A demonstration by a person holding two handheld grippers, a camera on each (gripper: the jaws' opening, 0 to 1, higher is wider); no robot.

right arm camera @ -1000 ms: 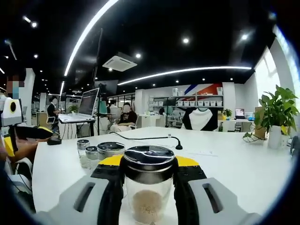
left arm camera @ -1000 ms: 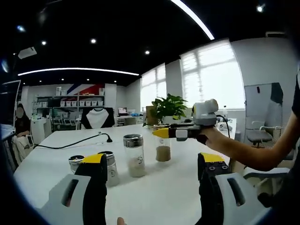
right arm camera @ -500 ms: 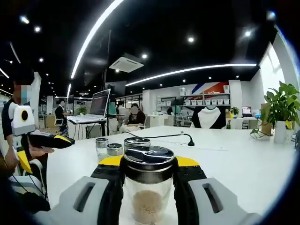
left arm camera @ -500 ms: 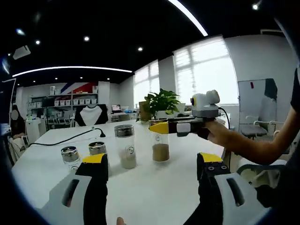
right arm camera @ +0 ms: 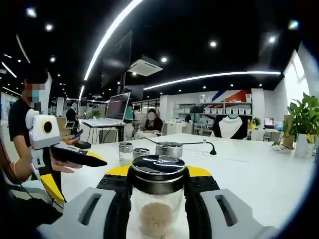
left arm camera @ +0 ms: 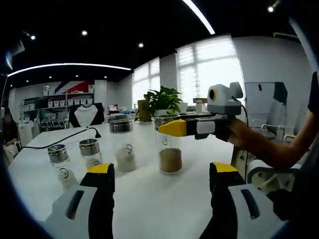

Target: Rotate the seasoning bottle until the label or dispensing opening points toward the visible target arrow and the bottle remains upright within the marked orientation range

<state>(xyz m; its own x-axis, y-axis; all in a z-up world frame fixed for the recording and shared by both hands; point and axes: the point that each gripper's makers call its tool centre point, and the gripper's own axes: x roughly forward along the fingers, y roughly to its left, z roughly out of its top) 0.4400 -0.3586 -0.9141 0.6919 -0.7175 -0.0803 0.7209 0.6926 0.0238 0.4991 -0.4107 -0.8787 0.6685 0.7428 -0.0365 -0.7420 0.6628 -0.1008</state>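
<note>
The seasoning bottle (left arm camera: 170, 149) is clear glass with a metal lid and brown powder at its bottom. It stands upright on the white table (left arm camera: 159, 204). My right gripper (left arm camera: 172, 128) comes in from the right and is shut on its neck. In the right gripper view the bottle (right arm camera: 157, 209) sits tight between the yellow-tipped jaws of my right gripper (right arm camera: 157, 172). My left gripper (left arm camera: 163, 169) is open, nothing between its fingers, a short way in front of the bottle. From the right gripper view, my left gripper (right arm camera: 77, 177) appears at the left, open.
Three similar bottles stand left of the held one: a tall one (left arm camera: 121, 145) with pale contents and two shorter ones (left arm camera: 90, 152) (left arm camera: 59, 160). A black cable (left arm camera: 65, 138) crosses the table, a potted plant (left arm camera: 162, 98) stands at its far edge, and a laptop (right arm camera: 115, 110) and people are behind.
The right gripper view has swung left with the bottle still held, bringing the left gripper further in. The left gripper view has moved closer to the bottles.
</note>
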